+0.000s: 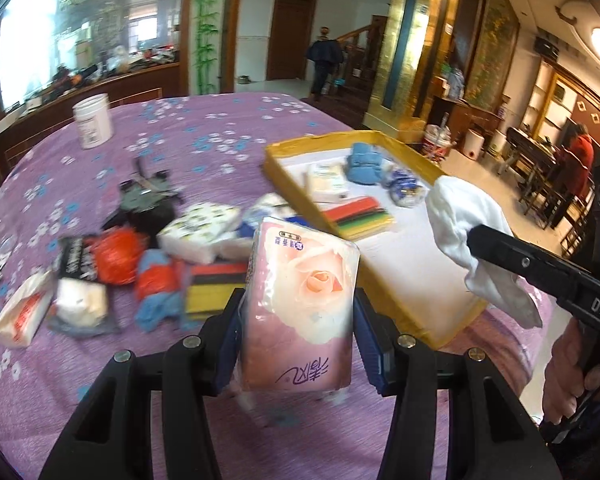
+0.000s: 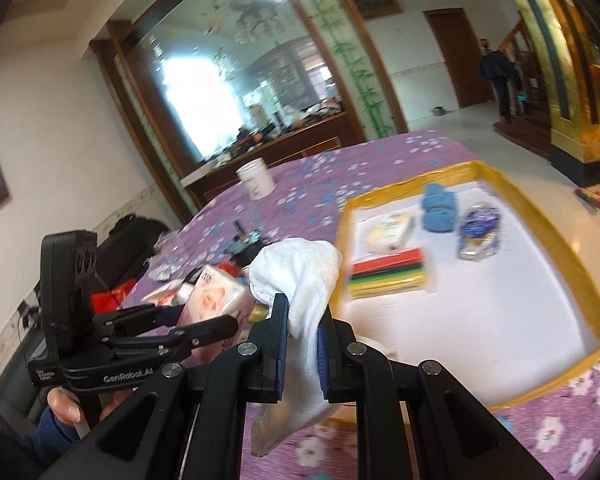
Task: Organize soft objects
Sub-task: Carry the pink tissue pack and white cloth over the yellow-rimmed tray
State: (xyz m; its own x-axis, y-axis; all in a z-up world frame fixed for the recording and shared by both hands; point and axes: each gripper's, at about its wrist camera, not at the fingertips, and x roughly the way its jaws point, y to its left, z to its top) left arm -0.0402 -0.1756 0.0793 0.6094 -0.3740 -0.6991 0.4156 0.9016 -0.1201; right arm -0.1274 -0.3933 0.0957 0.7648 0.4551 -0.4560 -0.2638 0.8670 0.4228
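Note:
My left gripper (image 1: 296, 316) is shut on a pink rose-printed tissue pack (image 1: 300, 300) and holds it above the purple tablecloth; it also shows in the right wrist view (image 2: 216, 294). My right gripper (image 2: 302, 320) is shut on a white sock (image 2: 300, 280), held above the near left corner of the yellow-rimmed tray (image 2: 540, 208); the sock also shows in the left wrist view (image 1: 468, 228). The tray (image 1: 324, 140) holds a blue cloth (image 1: 364, 164), a pale tissue pack (image 1: 326, 182), a coloured cloth stack (image 1: 360, 216) and a blue-white packet (image 1: 406, 188).
A heap of soft items lies left of the tray: a patterned tissue pack (image 1: 200, 228), orange mesh (image 1: 116, 254), a striped cloth stack (image 1: 212, 288), a white packet (image 1: 20, 316). A white jar (image 1: 93, 120) stands at the far side. The table edge is behind the tray.

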